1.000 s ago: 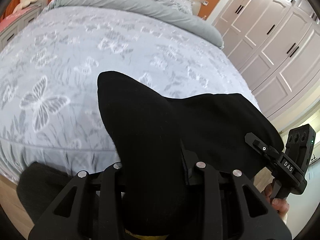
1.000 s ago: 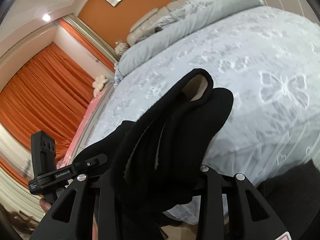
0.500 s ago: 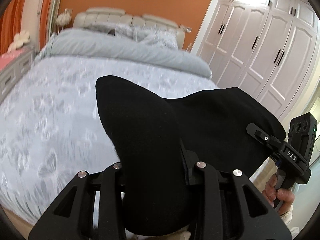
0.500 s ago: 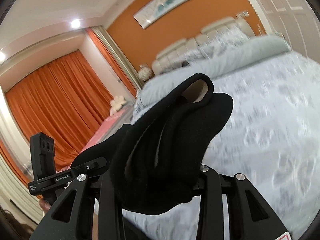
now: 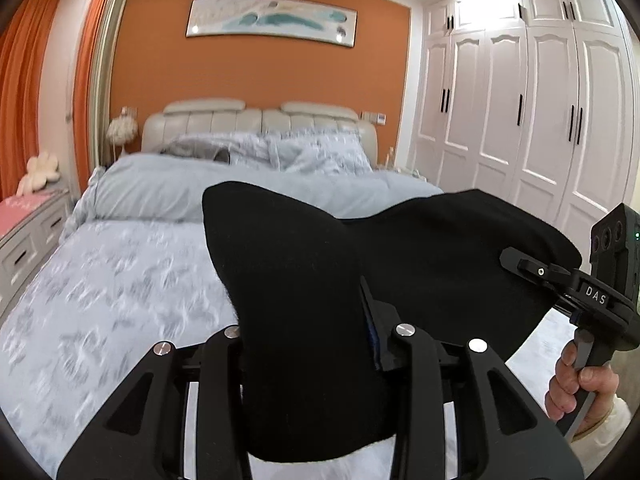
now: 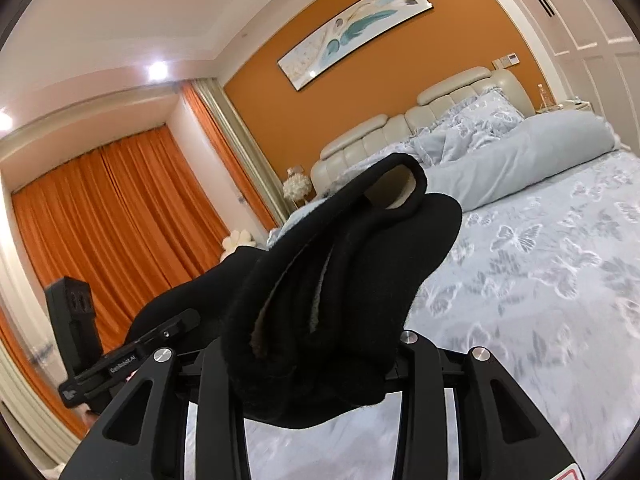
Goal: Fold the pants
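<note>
While your left hand-held gripper (image 5: 316, 344) was clamped on a bunched edge of the black pants (image 5: 440, 264), the cloth stretched across to your right hand-held gripper (image 5: 560, 280), which pinched the far end. Seen from the right wrist, that right gripper was closed on thick folds showing a pale lining. You held the pants up in the air above the bed (image 5: 100, 280), clear of its butterfly-print cover.

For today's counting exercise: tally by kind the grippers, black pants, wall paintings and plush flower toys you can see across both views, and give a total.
Grippers: 2 (left gripper, right gripper)
Pants: 1
Painting: 1
Flower toy: 1
Total: 5
</note>
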A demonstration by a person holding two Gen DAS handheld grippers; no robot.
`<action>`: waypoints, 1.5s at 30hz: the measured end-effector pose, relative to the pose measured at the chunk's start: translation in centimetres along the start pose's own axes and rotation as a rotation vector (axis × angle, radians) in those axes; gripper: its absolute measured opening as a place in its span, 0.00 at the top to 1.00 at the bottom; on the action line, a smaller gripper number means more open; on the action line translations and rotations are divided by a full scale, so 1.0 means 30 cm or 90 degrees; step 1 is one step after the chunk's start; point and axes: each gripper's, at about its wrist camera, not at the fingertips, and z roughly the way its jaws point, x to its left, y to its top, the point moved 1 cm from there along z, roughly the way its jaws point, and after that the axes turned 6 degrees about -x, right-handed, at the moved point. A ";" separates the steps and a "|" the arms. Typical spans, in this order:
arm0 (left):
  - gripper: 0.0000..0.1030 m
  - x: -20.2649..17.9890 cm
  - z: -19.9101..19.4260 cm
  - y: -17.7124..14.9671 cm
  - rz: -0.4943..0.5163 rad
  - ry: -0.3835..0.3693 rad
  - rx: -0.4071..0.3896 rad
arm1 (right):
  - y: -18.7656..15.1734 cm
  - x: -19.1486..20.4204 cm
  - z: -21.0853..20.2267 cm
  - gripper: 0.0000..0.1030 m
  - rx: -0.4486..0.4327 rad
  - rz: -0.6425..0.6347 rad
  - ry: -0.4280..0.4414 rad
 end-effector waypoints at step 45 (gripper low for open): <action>0.05 0.331 0.839 -0.463 -0.107 0.183 0.243 | -0.204 -0.622 0.665 0.89 0.223 0.012 -0.286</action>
